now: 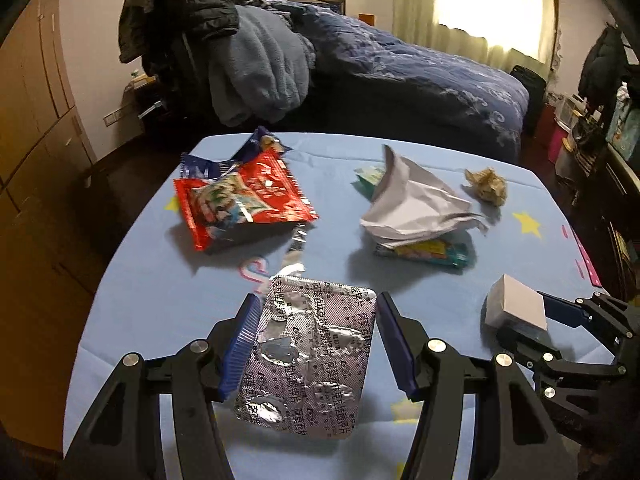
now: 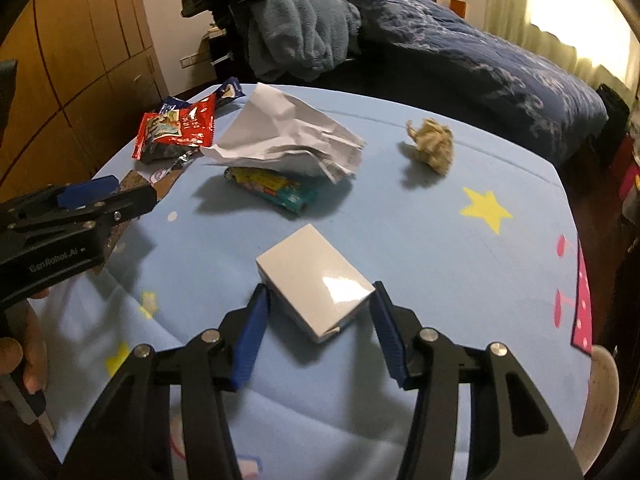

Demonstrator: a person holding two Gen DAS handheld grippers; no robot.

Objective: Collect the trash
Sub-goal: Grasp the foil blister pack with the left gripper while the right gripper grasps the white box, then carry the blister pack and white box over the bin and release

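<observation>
Both grippers point down at a slant over the table (image 1: 132, 288), which is spread with a light blue star-print cloth. The left gripper (image 1: 316, 344) has a foil pill sheet (image 1: 308, 352) between its blue pads: the left pad lies against the sheet's edge, and the right pad shows a sliver of gap, so whether it truly pinches cannot be told. The sheet hangs tilted, its lower corner drooping over the cloth.

The right gripper (image 2: 320, 332) straddles a small white box (image 2: 316, 284) lying on the cloth, with both pads right at its sides; a firm press cannot be made out.

Further back lie a red snack bag (image 1: 240, 204), a crumpled white paper (image 1: 416, 204) on top of a teal wrapper (image 1: 432, 252), and a tan paper ball (image 1: 488, 184), well apart from both tools.

Only the right wrist view catches fingers of the person's hand (image 2: 24, 356) curled round the left gripper's handle. Only the left wrist view shows the printed foil face of the pill sheet.
</observation>
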